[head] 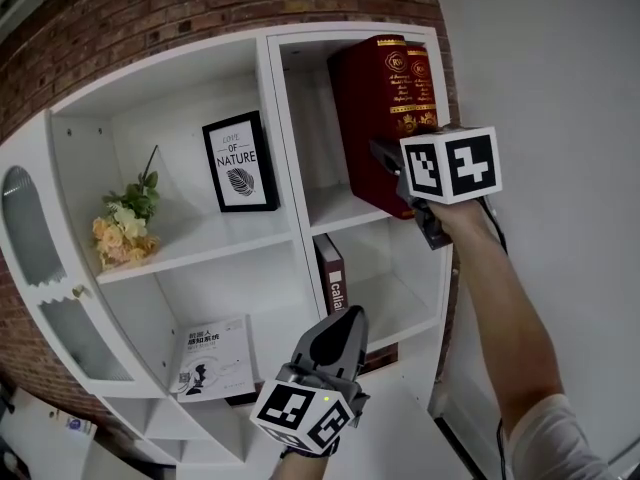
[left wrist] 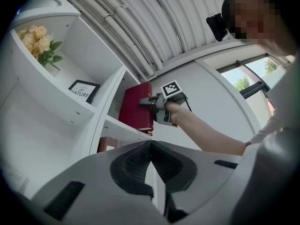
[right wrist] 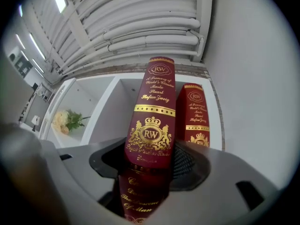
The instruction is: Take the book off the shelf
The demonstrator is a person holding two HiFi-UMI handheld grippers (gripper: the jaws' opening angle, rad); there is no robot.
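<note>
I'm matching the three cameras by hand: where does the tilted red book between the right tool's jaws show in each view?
Head view: the tilted red book is upper right, with the right tool closed on its lower part.
Left gripper view: near the centre, small and far off.
Right gripper view: centre, spine toward the camera, between the jaws.
Shared landmark: the flowers, at left in every view.

Indoor setting: loft-style office or showroom. Reference: white shelf unit. Behind it: exposed brick wall. In its compartments: framed print, flower bunch. Above it: exposed ceiling pipes. Right of it: plain white wall.
</note>
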